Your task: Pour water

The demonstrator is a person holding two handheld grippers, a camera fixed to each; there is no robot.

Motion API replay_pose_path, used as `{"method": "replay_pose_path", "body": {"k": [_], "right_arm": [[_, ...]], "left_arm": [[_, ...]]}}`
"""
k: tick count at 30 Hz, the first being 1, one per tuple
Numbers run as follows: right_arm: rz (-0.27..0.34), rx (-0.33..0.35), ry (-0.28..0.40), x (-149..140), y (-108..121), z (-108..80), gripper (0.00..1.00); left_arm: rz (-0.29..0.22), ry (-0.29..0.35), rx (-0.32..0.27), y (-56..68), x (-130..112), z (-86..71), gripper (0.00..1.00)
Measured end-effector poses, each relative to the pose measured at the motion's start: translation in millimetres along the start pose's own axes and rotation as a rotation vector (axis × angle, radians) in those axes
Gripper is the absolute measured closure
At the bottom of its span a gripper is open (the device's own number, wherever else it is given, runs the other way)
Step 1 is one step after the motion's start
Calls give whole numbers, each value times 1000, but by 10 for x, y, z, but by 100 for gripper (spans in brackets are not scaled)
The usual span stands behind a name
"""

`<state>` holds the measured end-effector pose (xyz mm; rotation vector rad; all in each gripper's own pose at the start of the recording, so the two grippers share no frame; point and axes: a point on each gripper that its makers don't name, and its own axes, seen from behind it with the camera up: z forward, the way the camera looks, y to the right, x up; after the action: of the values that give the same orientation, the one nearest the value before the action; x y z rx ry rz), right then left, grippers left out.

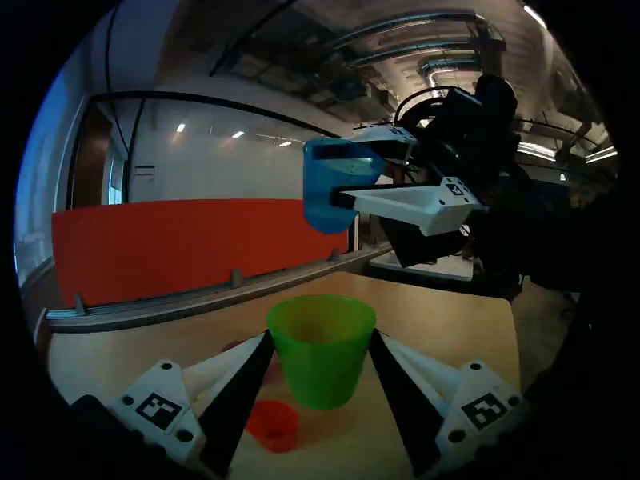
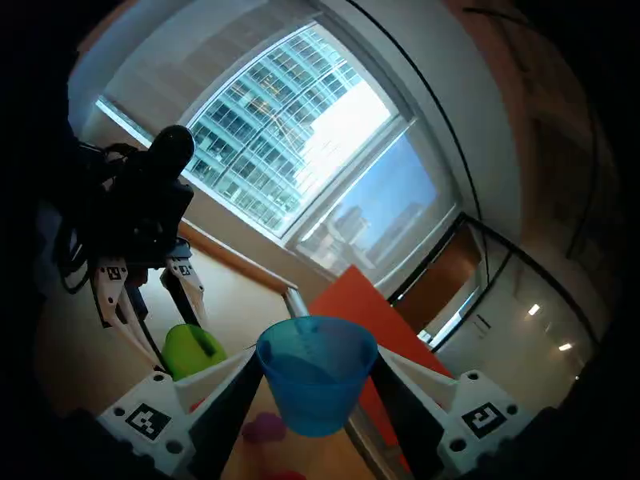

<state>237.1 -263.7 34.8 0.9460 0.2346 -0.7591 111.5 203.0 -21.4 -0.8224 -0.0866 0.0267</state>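
Markings: square black-and-white code tags (image 1: pixel 158 410) on the fingers.

Left hand-held gripper (image 1: pixel 320 336): both fingers clamped on a green cup (image 1: pixel 322 368), which is upright over the tabletop (image 1: pixel 448 316).

Right hand-held gripper (image 2: pixel 316 356): both fingers clamped on a blue cup (image 2: pixel 316 392), raised in the air higher than the green cup and apart from it.

A small red cup (image 1: pixel 272 424) stands on the tabletop beneath the left fingers.

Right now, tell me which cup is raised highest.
The blue cup, held in the right gripper high above the table. The green cup sits lower in the left gripper; the small red cup stands on the table.
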Motion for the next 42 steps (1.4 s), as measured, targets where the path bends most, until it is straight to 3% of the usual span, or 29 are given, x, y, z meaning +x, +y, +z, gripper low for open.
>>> {"method": "replay_pose_path", "body": {"k": [20,42], "right_arm": [[-184,0,-28,-15,100,211,10],[-349,-33,-57,-45,259,287,10]], "left_arm": [[-7,7,-22,9,3,108,15],[0,12,-37,79,61,149,15]]}}
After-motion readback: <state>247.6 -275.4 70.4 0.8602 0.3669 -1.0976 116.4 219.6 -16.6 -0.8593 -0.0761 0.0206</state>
